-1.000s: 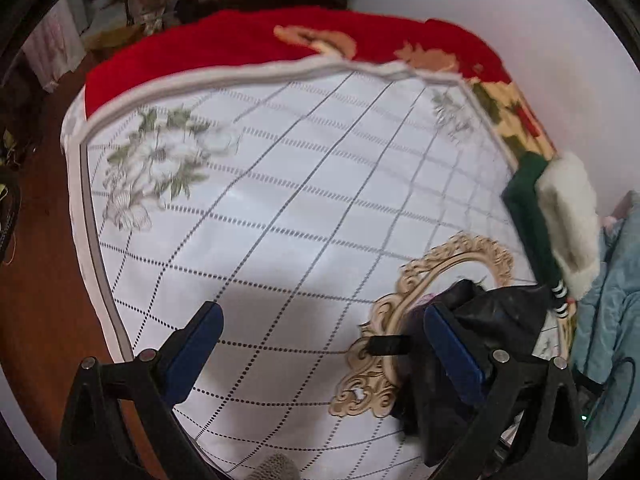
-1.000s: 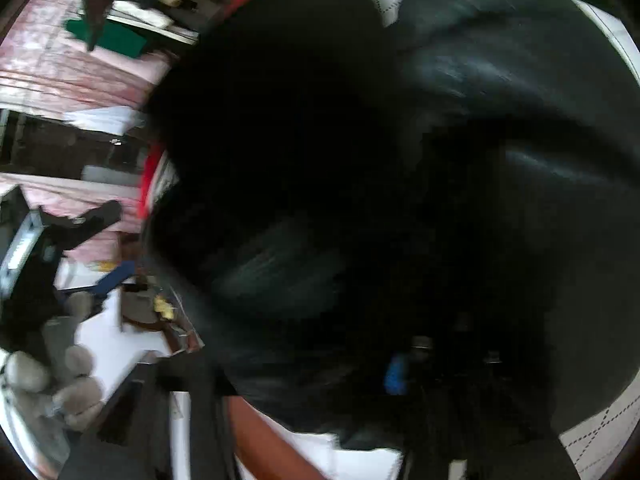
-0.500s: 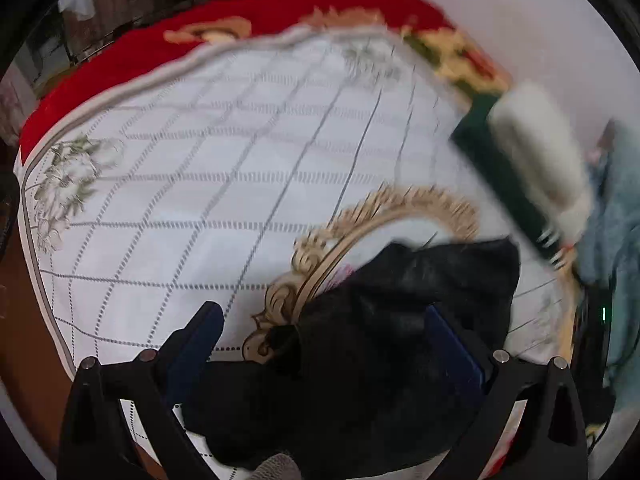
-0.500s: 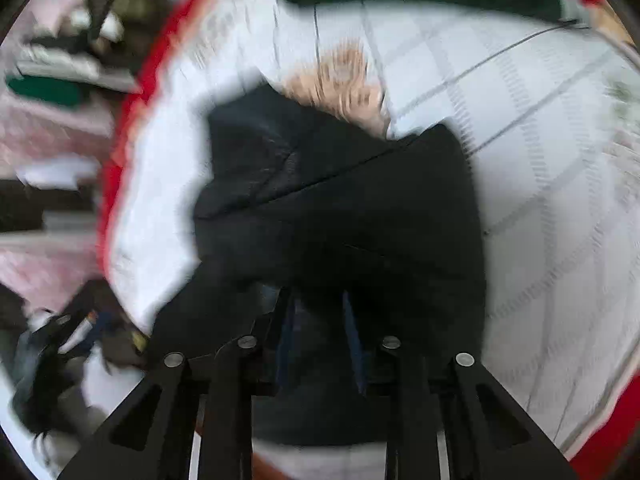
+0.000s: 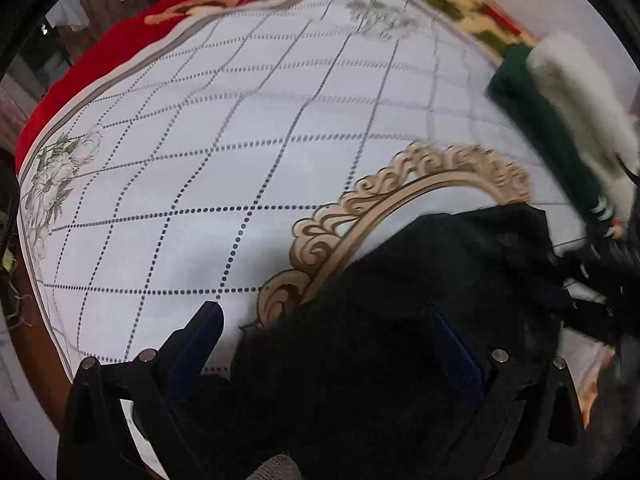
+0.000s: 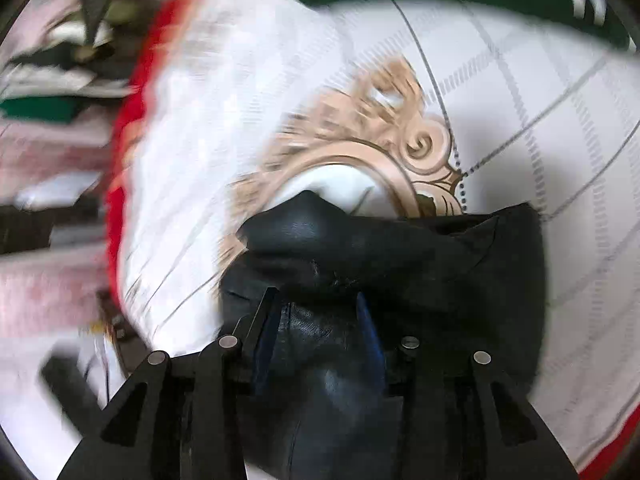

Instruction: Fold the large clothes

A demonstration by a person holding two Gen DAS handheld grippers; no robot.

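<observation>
bedspread (image 5: 248, 168), white quilted with gold scroll medallion, covers bed over red blanket (image 5: 100, 60). black leather jacket (image 6: 400, 264) lies bunched on medallion near bed edge, not spread, no neat fold visible; folding looks barely begun. green-and-white garment (image 5: 560, 128) heaped at far side. left gripper (image 5: 328, 332) jaws wide apart over jacket, gripping nothing. right gripper (image 6: 316, 316) jaws just been opening, leather between pads, looks loosely pinched.

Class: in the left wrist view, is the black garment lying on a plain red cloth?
No: the black garment lies on a white gridded cloth.
</observation>
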